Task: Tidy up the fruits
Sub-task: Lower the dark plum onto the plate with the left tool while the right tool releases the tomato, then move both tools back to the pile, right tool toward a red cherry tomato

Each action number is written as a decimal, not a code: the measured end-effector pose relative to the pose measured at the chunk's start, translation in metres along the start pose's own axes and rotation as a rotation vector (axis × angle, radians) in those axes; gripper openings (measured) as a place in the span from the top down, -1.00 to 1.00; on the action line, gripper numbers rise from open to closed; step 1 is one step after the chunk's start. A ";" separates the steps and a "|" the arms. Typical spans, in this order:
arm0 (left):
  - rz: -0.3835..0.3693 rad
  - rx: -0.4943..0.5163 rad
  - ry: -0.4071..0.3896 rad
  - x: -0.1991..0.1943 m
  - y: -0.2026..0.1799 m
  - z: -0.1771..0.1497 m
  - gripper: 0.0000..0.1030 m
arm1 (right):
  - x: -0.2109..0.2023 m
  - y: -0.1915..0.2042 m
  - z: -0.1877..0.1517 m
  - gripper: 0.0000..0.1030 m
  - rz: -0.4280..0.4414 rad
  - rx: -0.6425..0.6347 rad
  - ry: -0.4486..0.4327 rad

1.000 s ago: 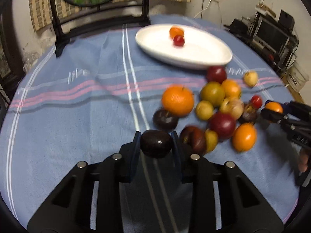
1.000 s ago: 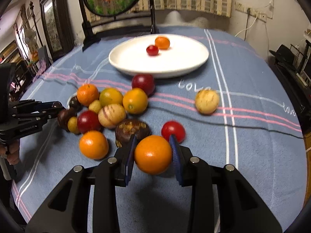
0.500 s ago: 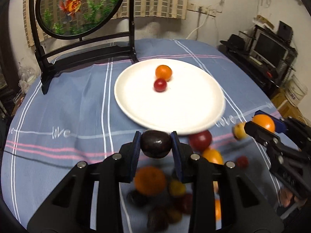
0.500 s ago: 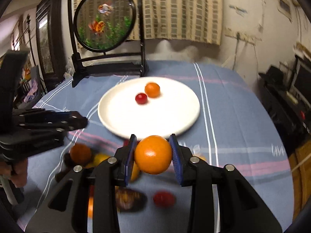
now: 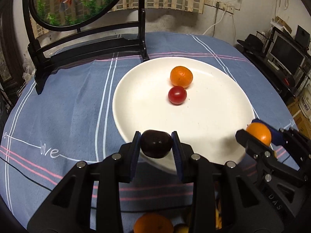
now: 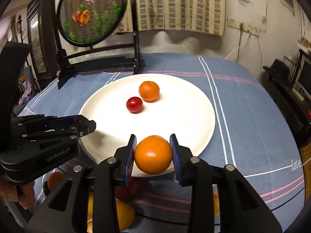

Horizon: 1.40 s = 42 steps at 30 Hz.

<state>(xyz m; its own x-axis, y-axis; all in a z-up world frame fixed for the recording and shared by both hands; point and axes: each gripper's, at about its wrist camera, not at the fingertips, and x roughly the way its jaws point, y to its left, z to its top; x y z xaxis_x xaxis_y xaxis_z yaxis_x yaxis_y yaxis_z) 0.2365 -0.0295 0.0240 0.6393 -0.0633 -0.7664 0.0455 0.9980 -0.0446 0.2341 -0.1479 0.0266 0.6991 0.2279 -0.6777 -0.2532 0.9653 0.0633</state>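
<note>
Blue striped tablecloth (image 5: 68, 104) is covering the round table, with a black-framed goldfish screen (image 5: 81, 2) standing at its far side. Sitting on the cloth just in front of that stand is the white plate (image 5: 213, 116), already carrying a small orange (image 5: 181, 76) with a red cherry tomato (image 5: 177, 95) touching it. Loose fruit is waiting on the cloth below both tools, mostly hidden.

Both tools are hanging over the plate's near rim, so the step in hand appears to be the drop-off. The left gripper (image 5: 156, 145) is carrying a dark plum (image 5: 156, 144); its jaws have just been opening, and the pads are looking slack against the fruit, with a sliver of gap on one side. The right gripper (image 6: 153, 154) is carrying an orange (image 6: 153, 154); its jaws have just been opening too, one pad is standing clear, and the fruit seems to be leaving.

Next, each tool probably needs its jaws spreading fully, low over the plate so the round fruits are not rolling off the rim, then lifting away toward the remaining pile.
</note>
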 end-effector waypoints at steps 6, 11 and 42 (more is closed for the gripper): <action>0.016 -0.029 -0.019 -0.007 0.003 -0.002 -0.46 | -0.010 -0.002 -0.001 -0.18 0.014 0.025 -0.026; 0.021 -0.023 -0.026 -0.025 0.008 -0.014 -0.52 | -0.031 -0.009 -0.010 -0.18 0.018 0.063 -0.042; -0.022 0.005 0.023 -0.073 0.036 -0.109 -0.57 | -0.076 -0.016 -0.075 -0.18 0.012 0.002 0.046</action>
<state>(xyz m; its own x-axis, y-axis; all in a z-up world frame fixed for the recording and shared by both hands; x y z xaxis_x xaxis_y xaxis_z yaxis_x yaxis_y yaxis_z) 0.1076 0.0117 0.0082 0.6206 -0.0850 -0.7795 0.0631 0.9963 -0.0584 0.1345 -0.1900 0.0224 0.6643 0.2332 -0.7101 -0.2598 0.9629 0.0732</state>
